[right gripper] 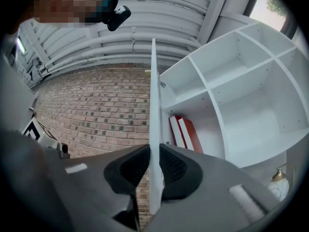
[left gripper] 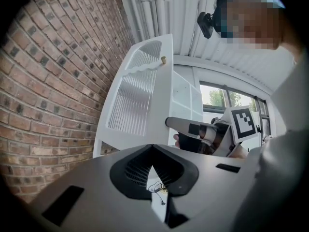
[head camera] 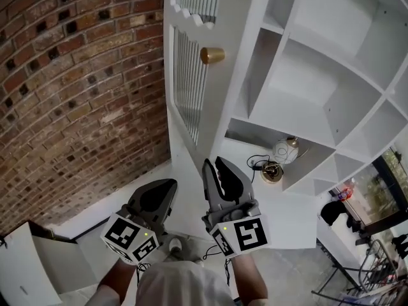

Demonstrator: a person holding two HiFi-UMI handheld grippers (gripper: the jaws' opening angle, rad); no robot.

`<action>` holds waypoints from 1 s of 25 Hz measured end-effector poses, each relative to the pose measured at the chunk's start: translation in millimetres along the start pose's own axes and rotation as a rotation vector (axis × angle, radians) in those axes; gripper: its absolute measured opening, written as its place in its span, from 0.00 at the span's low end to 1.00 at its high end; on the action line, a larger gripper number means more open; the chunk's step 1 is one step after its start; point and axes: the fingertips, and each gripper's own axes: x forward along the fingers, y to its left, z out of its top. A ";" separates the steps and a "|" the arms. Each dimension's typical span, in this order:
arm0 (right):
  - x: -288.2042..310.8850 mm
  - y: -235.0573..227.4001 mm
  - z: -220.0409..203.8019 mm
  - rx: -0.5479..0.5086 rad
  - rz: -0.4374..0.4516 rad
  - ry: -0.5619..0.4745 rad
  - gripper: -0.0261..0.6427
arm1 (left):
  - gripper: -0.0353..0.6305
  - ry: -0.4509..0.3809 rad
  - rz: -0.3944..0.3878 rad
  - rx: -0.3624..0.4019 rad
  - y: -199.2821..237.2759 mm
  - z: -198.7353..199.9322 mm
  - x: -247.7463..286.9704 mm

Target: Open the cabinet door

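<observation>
Right hand-held gripper (right gripper: 153, 154) pinching the cabinet door (right gripper: 154, 81) edge, left hand-held gripper (left gripper: 153, 151) pressed together: swing your grip along the door's arc.

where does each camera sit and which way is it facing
Head view: on the person's head, steeply down at the cabinet door and shelves; forearms, left gripper and right gripper show.
Left gripper view: rides that gripper, along its shut jaws at the door's slatted face; right gripper and shirt show.
Right gripper view: rides that gripper, along jaws clamped on the door's edge, toward the shelves.
Shared: both gripper views catch the head camera.
</observation>
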 end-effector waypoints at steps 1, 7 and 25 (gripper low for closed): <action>0.7 3.2 -0.3 0.001 0.009 -0.001 0.15 | 0.07 0.000 0.008 0.000 1.0 -0.2 -2.9; 3.8 22.9 -1.6 0.015 0.062 -0.007 0.15 | 0.07 -0.005 0.054 -0.003 8.4 -0.6 -22.2; 18.9 74.2 -6.2 0.034 0.220 -0.007 0.15 | 0.07 -0.017 0.149 -0.011 30.5 0.8 -57.5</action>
